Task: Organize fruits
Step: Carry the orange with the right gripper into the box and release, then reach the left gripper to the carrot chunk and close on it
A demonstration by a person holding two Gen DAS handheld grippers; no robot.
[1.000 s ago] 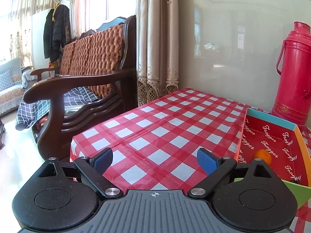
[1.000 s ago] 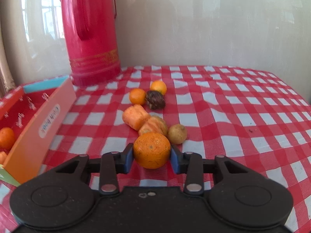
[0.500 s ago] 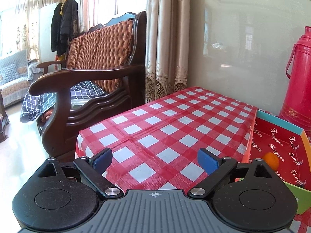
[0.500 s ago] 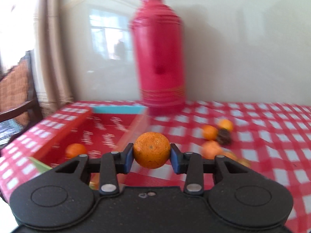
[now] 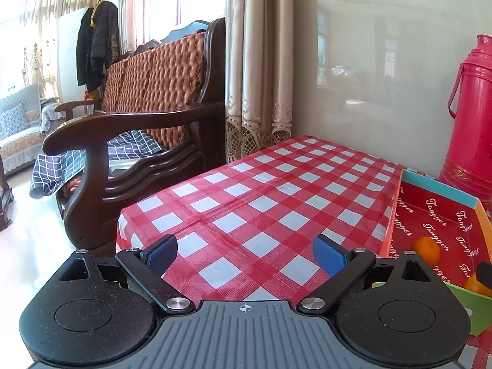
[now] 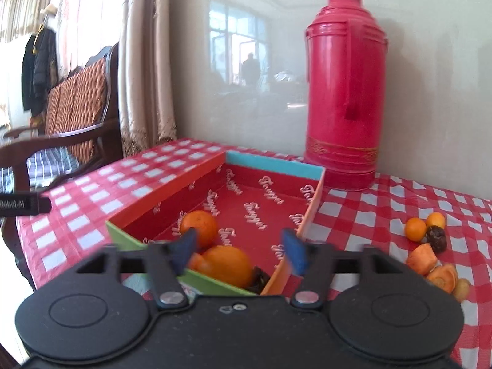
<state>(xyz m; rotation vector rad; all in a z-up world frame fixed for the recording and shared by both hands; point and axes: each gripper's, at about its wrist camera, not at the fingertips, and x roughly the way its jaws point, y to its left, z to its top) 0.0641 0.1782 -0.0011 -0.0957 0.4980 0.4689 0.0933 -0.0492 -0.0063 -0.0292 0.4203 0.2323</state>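
Nearest the box (image 6: 172, 198), the right gripper (image 6: 240, 250) is seen with jaws opening and nothing pressed between them, an orange (image 6: 229, 264) lying in the box's near corner just below. The left gripper (image 5: 244, 253) is held spread and empty over the tabletop (image 5: 261, 193) left of the box. Right of the box, the remaining fruits (image 6: 430, 246) are judged light, rounded and soft-skinned, best taken gently across their widest middle.

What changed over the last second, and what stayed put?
The right gripper carried its orange from the loose pile to the box; its jaws are opening, the orange dropped inside. The left gripper stayed open and empty; flask unmoved.
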